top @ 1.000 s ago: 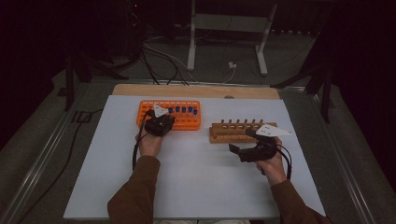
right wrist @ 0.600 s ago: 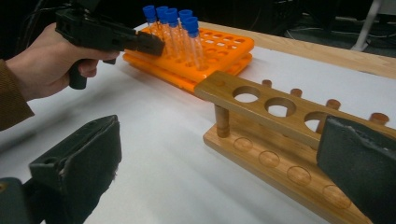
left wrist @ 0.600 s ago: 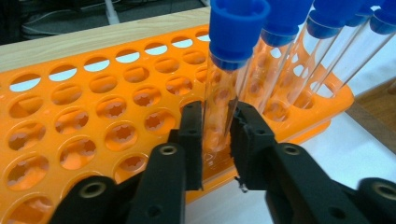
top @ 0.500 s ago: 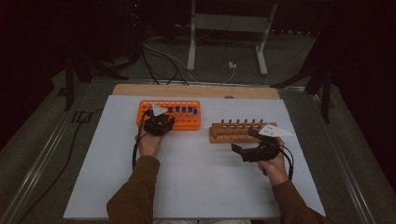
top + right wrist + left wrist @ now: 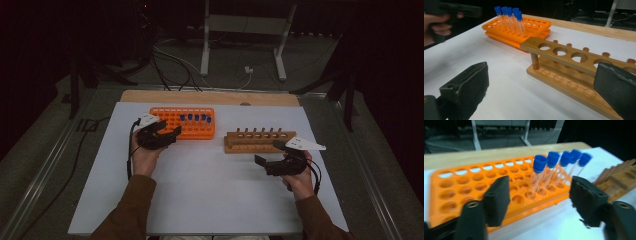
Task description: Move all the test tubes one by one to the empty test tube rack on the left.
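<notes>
We see the left tongs (image 5: pixel 167 134) spread wide, their jaws having just been opening with nothing between them, just off the orange rack (image 5: pixel 183 122) near the bench's (image 5: pixel 210 195) far left. Five blue-capped tubes (image 5: pixel 554 167) stand in that rack. The right tongs (image 5: pixel 274 152) are spread and empty beside the wooden rack (image 5: pixel 257 141).

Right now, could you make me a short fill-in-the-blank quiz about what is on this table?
1. The tubes standing in the orange rack have ____ caps.
2. The number of capped tubes in that rack is ____.
3. The rack with one row of large holes is made of ____.
4. Between the left gripper's open fingers there is ____.

Missing words: blue; five; wood; nothing
</notes>
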`<state>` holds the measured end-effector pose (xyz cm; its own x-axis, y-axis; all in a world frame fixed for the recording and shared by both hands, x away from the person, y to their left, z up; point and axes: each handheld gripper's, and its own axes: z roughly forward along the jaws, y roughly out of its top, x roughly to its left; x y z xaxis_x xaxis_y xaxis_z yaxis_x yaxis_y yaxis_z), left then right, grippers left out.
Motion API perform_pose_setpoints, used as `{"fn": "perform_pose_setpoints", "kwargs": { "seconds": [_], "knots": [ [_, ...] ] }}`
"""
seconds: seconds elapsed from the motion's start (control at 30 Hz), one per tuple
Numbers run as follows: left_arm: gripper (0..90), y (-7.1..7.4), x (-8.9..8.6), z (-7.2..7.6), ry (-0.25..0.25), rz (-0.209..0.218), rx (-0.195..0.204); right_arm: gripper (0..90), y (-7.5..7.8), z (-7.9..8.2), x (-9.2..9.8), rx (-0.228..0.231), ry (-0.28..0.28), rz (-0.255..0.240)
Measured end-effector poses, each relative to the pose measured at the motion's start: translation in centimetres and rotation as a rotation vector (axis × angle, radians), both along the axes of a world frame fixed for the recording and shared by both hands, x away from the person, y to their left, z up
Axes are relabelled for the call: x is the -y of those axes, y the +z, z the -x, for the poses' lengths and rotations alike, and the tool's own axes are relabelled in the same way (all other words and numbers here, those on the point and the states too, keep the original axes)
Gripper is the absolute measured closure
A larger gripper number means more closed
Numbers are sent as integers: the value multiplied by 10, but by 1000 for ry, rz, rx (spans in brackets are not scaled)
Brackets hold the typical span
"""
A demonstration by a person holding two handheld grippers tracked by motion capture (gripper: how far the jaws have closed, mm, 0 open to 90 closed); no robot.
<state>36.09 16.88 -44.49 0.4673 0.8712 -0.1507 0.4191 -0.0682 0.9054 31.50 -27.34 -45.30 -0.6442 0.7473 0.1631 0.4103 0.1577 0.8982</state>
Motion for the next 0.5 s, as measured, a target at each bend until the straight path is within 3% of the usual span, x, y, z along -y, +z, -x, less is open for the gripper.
{"fn": "perform_pose_setpoints", "kwargs": {
  "seconds": [0.17, 0.23, 0.5],
  "knots": [
    [160, 11, -27, 35, 45, 28, 68, 1, 0, 6, 7, 19, -17, -5],
    [128, 10, -33, 48, 61, 15, 82, 1, 0, 8, 9, 28, -29, -4],
    [21, -7, -48, 90, 81, 11, 79, 0, -3, 14, 13, 66, -42, 13]
  ]
}}
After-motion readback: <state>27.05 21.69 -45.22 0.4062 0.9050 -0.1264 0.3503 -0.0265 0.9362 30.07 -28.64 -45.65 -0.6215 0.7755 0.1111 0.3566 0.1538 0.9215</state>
